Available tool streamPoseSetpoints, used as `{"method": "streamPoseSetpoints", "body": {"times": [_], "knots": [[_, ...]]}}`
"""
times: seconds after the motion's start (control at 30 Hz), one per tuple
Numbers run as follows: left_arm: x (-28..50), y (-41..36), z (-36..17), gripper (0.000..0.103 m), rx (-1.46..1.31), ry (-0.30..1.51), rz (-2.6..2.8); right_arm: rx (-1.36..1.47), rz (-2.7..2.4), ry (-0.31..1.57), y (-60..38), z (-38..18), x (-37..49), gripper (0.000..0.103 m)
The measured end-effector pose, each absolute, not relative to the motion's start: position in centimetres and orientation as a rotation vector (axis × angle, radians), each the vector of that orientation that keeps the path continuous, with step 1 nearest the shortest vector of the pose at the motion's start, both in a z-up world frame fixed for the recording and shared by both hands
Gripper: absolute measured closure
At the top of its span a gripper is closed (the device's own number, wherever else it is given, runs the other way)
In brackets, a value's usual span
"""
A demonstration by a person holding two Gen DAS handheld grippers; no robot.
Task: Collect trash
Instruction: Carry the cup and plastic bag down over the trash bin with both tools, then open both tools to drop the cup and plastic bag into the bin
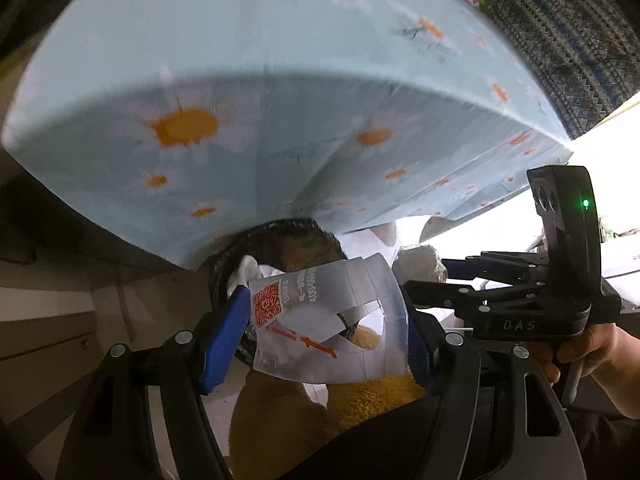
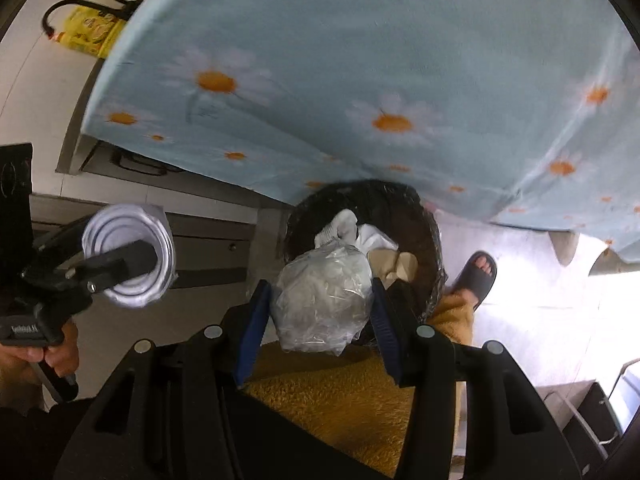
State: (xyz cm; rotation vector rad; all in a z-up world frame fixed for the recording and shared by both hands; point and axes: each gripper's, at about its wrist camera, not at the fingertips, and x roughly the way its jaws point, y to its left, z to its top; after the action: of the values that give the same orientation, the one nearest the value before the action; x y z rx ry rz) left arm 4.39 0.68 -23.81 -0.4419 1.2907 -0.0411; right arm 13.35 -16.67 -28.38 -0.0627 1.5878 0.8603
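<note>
My left gripper [image 1: 326,328] is shut on a crushed clear plastic cup [image 1: 332,320] with an orange QR code, held just above a black-lined trash bin [image 1: 276,236] on the floor. My right gripper [image 2: 320,300] is shut on a crumpled clear plastic wad [image 2: 324,296], held over the same bin [image 2: 424,256], which holds white and beige trash. In the right wrist view the left gripper [image 2: 132,260] with the cup [image 2: 128,256] is at the left. In the left wrist view the right gripper [image 1: 424,276] with the wad [image 1: 418,264] is at the right.
A table under a light blue daisy-print cloth [image 1: 280,80] overhangs the bin's far side. A person's yellow fleece trousers [image 2: 340,392] and a sandalled foot [image 2: 478,274] are beside the bin. A yellow bag [image 2: 90,34] lies on the floor far left. Drawer fronts [image 2: 208,240] stand left.
</note>
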Motion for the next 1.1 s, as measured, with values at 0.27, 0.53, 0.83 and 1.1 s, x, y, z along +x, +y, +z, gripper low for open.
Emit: {"method": "streamPoseSetpoints", "body": {"times": [0.27, 0.53, 0.83, 1.1], "knots": [[4.4, 0.7, -25.6, 0.034, -0.472, 1.343, -0.012, -0.016, 0.803, 1.597, -16.7, -28.5, 14.5, 0.050], [4.8, 1.1, -26.1, 0.026, -0.475, 1.369, 0.015, 0.041, 0.788, 1.592, -17.4, -27.6, 15.5, 0.037], [4.8, 1.4, -25.6, 0.021, -0.474, 1.371, 0.038, 0.064, 0.771, 1.602, -17.9, -27.5, 15.5, 0.033], [4.2, 1.4, -22.2, 0.013, -0.441, 1.321, 0.041, 0.049, 0.787, 1.513, -18.3, -23.3, 16.2, 0.022]]}}
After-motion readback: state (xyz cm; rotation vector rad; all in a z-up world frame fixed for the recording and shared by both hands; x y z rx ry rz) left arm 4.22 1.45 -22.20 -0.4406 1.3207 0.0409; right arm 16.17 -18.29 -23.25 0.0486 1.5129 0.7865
